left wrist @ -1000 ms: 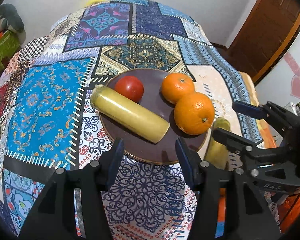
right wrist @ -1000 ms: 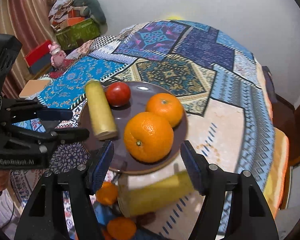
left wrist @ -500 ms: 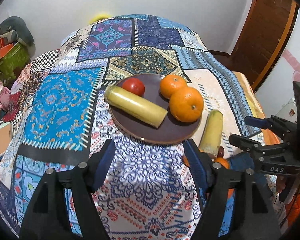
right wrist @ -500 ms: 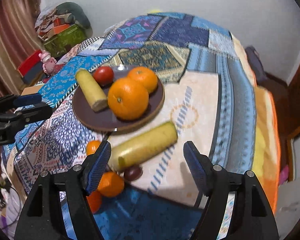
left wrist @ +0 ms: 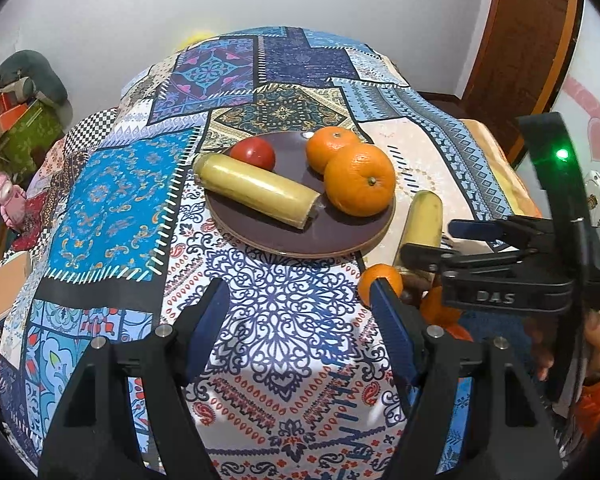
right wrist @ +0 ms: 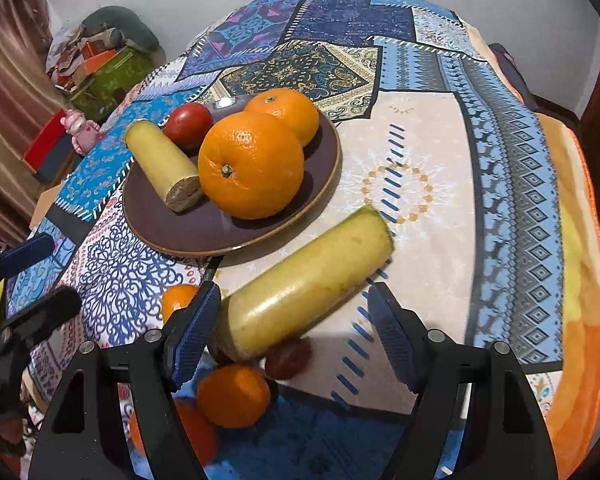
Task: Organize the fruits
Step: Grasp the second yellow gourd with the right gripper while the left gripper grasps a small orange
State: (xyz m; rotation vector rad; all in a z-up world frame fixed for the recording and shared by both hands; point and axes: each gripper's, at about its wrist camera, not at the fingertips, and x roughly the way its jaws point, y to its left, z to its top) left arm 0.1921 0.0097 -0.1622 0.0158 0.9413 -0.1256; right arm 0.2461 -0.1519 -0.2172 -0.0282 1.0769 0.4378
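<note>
Task partly complete, as judged from the present layout. Reading left to right in the right wrist view: the left gripper [right wrist: 28, 276] enters at the edge with its jaws spread and nothing between them; the brown plate [right wrist: 236, 236] already carries one yellow cylindrical fruit [right wrist: 162, 164], a red tomato [right wrist: 188, 124], a large orange [right wrist: 252, 166] and a second orange [right wrist: 286, 114] behind it. Still off the plate, just beside its near rim, lie a second yellow fruit [right wrist: 304, 284], a small orange at the plate edge [right wrist: 178, 296], a dark red fruit [right wrist: 288, 356] and a nearer orange [right wrist: 234, 394]; one or two more orange fruits seem to lie lower down, though the view there is too crowded to be sure. The right gripper [right wrist: 294, 330] hovers over the loose yellow fruit with jaws spread, gripping nothing. The surface appears to be a bed under a patchwork cover [right wrist: 500, 160]. The crowded plate leaves little free room; the loose fruits cluster tightly together, hindering a clean grasp.
</note>
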